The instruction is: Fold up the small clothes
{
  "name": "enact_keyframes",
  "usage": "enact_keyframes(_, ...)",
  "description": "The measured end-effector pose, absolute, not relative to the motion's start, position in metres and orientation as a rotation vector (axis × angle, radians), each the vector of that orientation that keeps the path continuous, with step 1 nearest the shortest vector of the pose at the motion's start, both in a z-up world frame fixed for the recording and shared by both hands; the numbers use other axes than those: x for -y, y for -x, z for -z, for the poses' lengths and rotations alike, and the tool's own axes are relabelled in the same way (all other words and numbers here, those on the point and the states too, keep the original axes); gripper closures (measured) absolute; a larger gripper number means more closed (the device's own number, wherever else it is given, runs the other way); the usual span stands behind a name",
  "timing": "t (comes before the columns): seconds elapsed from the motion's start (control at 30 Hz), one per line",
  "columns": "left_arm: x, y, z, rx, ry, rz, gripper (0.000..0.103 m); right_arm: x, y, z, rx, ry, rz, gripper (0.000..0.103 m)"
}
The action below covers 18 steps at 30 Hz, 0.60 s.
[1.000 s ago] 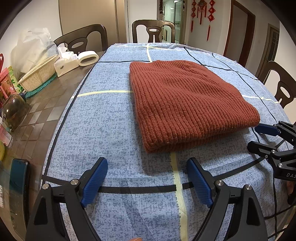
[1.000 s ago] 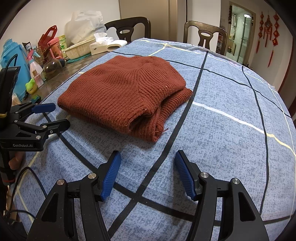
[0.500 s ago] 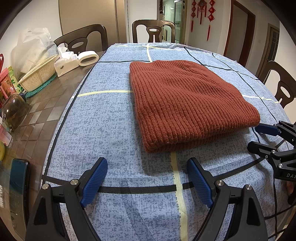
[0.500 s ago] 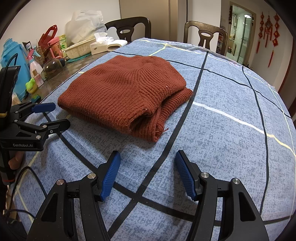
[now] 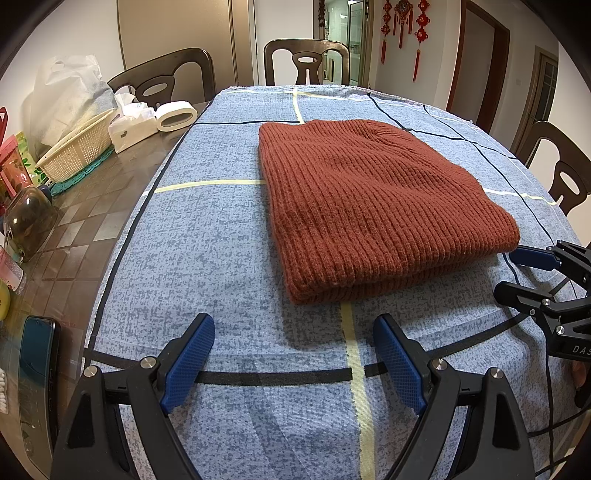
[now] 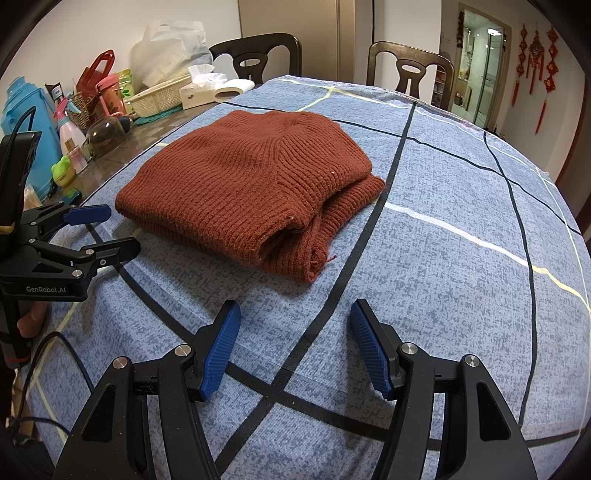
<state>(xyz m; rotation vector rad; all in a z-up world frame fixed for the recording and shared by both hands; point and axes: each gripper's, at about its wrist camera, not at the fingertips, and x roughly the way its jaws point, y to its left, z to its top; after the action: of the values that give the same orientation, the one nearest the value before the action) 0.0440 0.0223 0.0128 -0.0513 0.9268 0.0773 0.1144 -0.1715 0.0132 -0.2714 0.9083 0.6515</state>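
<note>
The rust-red knitted sweater (image 5: 373, 206) lies folded into a thick rectangle on the table (image 5: 207, 236), straight ahead of both grippers and touched by neither. From the left gripper (image 5: 293, 360) the bundle sits a little beyond and right of the gap between its fingers, long axis running away toward the far chairs, a rounded folded edge nearest. The right gripper (image 6: 295, 345) faces the open end — stacked layers and a loose thread show at that near corner (image 6: 314, 258), just ahead of its fingers and slightly left. Both sets of blue-padded fingers stand wide apart, holding nothing. Each gripper looks about equally near to its own corner; judged from the stacked layers, folding appears largely done, and any further fold or tidy-up would likely start from the right side's loose end. The surface is a blue cloth with dark and pale grid lines (image 6: 436, 236), slightly rumpled. Off the cloth to the left: a woven basket (image 5: 79, 151), tissue box (image 5: 131, 125), a jar, a phone (image 5: 37, 369). Dark wooden chairs (image 5: 306, 62) ring the table; red knot ornaments (image 5: 402, 22) hang by a doorway.
</note>
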Motion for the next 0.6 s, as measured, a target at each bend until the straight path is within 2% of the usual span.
enact_keyframes(0.6, -0.0224, -0.0439, -0.0127, -0.927, 0.051, -0.077, 0.014, 0.1711, -0.1142, -0.0132, -0.908, 0.271, -0.652, 0.041)
